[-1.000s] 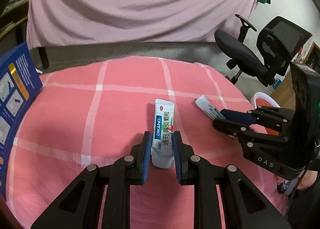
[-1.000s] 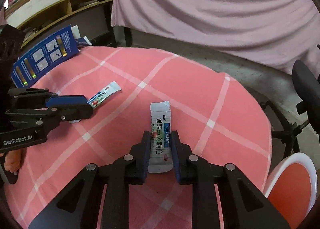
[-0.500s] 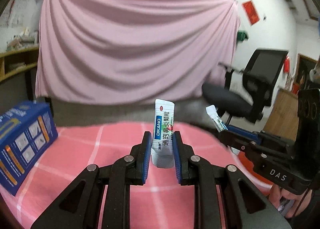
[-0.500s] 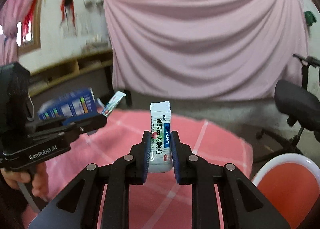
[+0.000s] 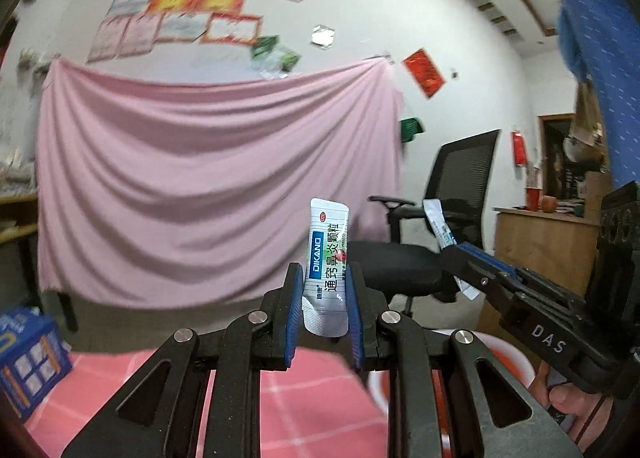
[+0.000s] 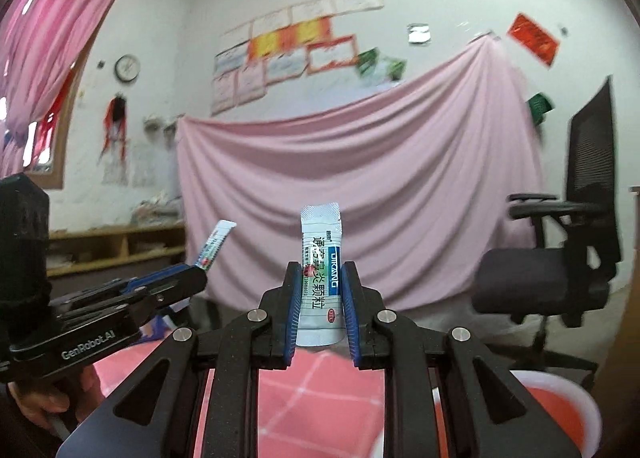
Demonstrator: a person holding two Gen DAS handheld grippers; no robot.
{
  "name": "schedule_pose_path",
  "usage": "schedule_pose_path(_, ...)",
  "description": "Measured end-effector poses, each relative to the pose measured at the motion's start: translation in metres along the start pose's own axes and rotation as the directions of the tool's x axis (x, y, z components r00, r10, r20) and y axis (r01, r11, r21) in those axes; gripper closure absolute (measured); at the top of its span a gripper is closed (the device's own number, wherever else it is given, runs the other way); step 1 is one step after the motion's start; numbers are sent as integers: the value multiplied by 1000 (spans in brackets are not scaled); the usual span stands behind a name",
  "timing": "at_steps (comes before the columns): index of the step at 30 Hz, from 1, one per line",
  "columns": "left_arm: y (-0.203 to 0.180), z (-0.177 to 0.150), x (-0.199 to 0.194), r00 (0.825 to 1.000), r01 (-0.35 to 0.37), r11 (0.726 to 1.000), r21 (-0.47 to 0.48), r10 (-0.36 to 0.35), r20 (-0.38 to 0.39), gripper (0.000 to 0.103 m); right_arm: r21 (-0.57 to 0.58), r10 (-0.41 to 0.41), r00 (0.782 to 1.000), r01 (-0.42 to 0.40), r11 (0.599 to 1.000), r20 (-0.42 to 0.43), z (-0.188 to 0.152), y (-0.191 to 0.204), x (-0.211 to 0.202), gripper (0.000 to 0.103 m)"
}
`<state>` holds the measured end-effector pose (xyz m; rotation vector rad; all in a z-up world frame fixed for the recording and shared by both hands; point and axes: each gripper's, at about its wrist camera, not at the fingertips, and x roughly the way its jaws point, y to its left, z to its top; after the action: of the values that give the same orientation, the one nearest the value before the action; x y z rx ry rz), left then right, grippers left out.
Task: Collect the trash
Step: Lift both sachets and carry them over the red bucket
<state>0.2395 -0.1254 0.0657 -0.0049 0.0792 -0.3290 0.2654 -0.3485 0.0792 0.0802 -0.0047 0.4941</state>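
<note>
Jaws of both grippers pinching upright sachets point(image 5: 326, 254) point(image 6: 321, 274) between pads.

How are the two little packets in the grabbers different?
The left packet has its red dot at the top and its blue band on the left; the right packet has its dot at the bottom and its band on the right. The right packet's top edge looks ragged; the left packet's looks smooth. Both are white sachets with the same print, standing upright between blue-padded fingers.
</note>
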Motion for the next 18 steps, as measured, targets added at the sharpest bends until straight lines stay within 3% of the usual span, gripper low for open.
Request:
schedule_pose_path(10,-91,12,31,993,113,988,105,-115,12,85,41,-133,991,133,990,10,2,-53,-33,85)
schedule_pose_path(18,-116,4,61,987,151,987,62,-147,-65,85,78,-181,983,182,980,-20,-2,-80,-45,85)
